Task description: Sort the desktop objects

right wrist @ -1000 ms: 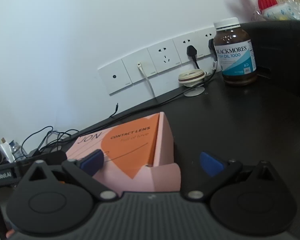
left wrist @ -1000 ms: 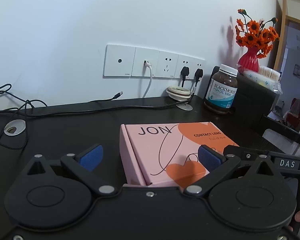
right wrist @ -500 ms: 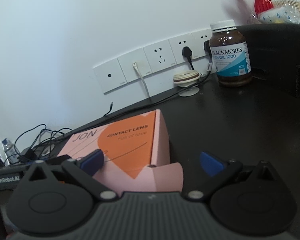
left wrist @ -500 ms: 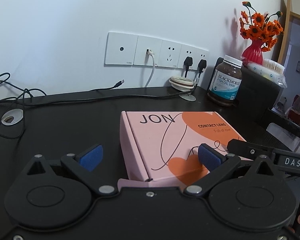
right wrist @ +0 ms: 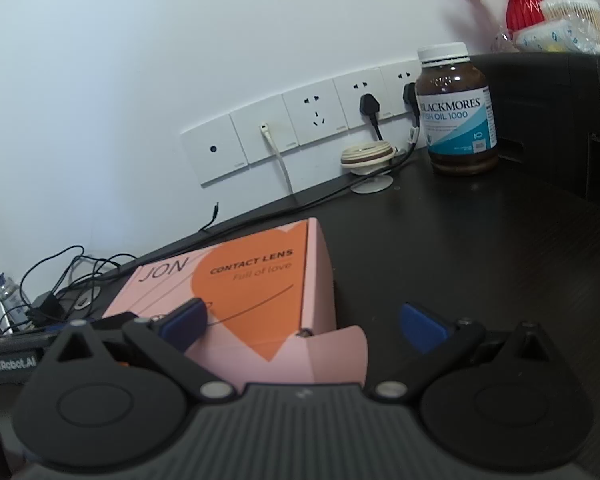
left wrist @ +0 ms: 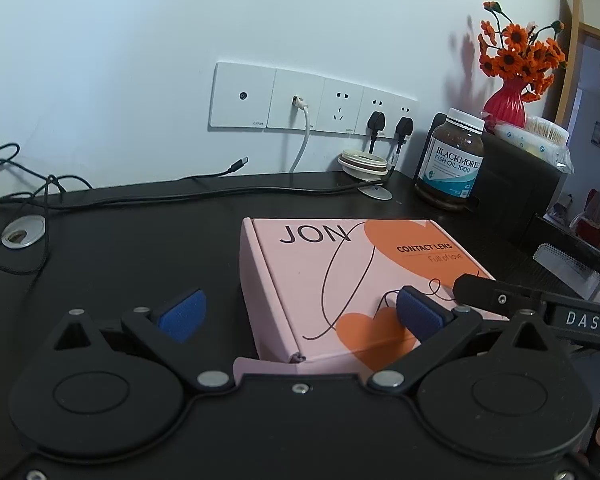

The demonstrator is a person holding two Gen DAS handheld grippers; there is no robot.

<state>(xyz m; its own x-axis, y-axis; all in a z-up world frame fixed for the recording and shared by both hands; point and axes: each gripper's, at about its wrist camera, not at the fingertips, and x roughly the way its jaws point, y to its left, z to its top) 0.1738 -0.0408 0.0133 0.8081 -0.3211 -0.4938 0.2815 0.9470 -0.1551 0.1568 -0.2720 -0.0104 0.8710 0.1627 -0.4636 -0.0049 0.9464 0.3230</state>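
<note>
A pink and orange contact lens box (left wrist: 352, 276) lies flat on the black desk (left wrist: 140, 240), and a flap sticks out at its near edge. My left gripper (left wrist: 300, 315) is open over the box's near left corner, its right pad (left wrist: 418, 316) above the lid. My right gripper (right wrist: 303, 325) is open at the near right corner of the box (right wrist: 244, 288), its left pad (right wrist: 184, 322) over the lid. Each gripper's finger shows in the other view: the right gripper (left wrist: 500, 296) and the left gripper (right wrist: 20, 356). Neither holds anything.
A brown fish oil bottle (left wrist: 450, 160) stands at the back right beside a black cabinet (left wrist: 516, 192) carrying a red vase (left wrist: 504, 100) and cotton swabs (left wrist: 544, 132). A cream round lid (left wrist: 364, 162) sits below the wall sockets (left wrist: 312, 100). Black cables (left wrist: 20, 184) sprawl at the left.
Both grippers have drawn back slightly from the box, so more of its lid shows in the left wrist view. Both stay open, and the box has hardly moved.
</note>
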